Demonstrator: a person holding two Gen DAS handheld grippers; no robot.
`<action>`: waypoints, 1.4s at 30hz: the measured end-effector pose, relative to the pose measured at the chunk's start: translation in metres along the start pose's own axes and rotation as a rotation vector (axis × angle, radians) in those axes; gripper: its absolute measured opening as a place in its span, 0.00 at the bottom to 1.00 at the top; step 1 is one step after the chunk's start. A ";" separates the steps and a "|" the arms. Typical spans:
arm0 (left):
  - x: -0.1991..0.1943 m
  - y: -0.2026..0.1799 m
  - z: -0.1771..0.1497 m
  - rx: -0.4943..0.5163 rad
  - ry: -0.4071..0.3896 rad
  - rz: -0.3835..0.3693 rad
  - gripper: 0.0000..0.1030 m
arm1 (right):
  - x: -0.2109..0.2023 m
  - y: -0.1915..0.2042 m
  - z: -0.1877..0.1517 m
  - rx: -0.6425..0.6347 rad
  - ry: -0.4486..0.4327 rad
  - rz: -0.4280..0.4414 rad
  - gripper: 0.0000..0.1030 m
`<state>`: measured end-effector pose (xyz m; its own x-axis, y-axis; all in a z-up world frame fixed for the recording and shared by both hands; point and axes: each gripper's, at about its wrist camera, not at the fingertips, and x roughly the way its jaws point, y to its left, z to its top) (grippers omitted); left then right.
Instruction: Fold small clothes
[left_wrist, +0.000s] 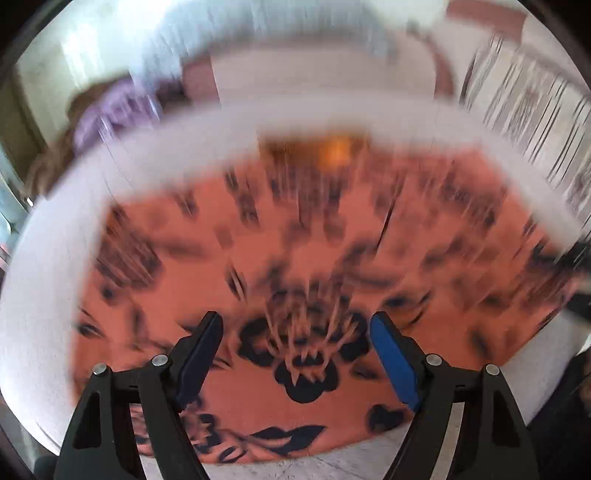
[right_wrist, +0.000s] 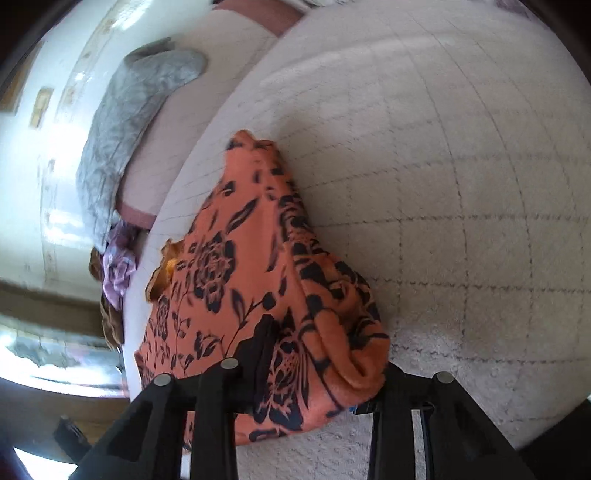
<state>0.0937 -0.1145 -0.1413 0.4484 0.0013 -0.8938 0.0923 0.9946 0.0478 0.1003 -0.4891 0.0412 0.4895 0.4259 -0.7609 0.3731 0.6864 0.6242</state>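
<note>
The left gripper (left_wrist: 297, 354) hung with its fingers (left_wrist: 393, 363) spread wide and nothing between them, both blue pads clear of the cloth below. Under them lay the orange garment (left_wrist: 295, 258) with its black flower print, spread flat across a white quilted cover (left_wrist: 44, 295). That view was smeared by motion blur, so the print showed sharply only near the fingers.

The right gripper (right_wrist: 314, 373) was buried in a raised fold of the same orange garment (right_wrist: 229, 266). Its left finger (right_wrist: 258, 347) showed as a dark shape against the cloth, while the other was hidden behind the bunched fabric. The cloth sat between the two, but whether they were pressing on it could not be told.

Only the right wrist view showed the garment's shape clearly: folded over lengthwise, narrowing toward its far end, with a lifted ridge running back to the fingers. It also showed the grid of stitched lines on the cover (right_wrist: 443, 184), a grey blanket (right_wrist: 129, 122) well beyond, and a crumpled lilac cloth (right_wrist: 118, 269) just off the cover's edge. The left view gave the lilac cloth (left_wrist: 107, 110) only as a blur.
</note>
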 end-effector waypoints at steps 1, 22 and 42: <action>0.001 0.001 -0.002 -0.005 -0.049 -0.003 0.85 | 0.002 -0.003 0.002 0.014 -0.009 0.010 0.35; -0.066 0.252 -0.069 -0.655 -0.283 -0.079 0.76 | 0.130 0.220 -0.208 -0.826 0.172 -0.121 0.14; 0.023 0.145 0.045 -0.461 0.146 -0.581 0.81 | 0.149 0.253 -0.291 -1.094 -0.033 -0.150 0.23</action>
<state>0.1576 0.0254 -0.1348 0.3159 -0.5547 -0.7698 -0.1181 0.7820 -0.6120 0.0381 -0.0803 0.0345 0.5242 0.2902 -0.8007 -0.4608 0.8873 0.0199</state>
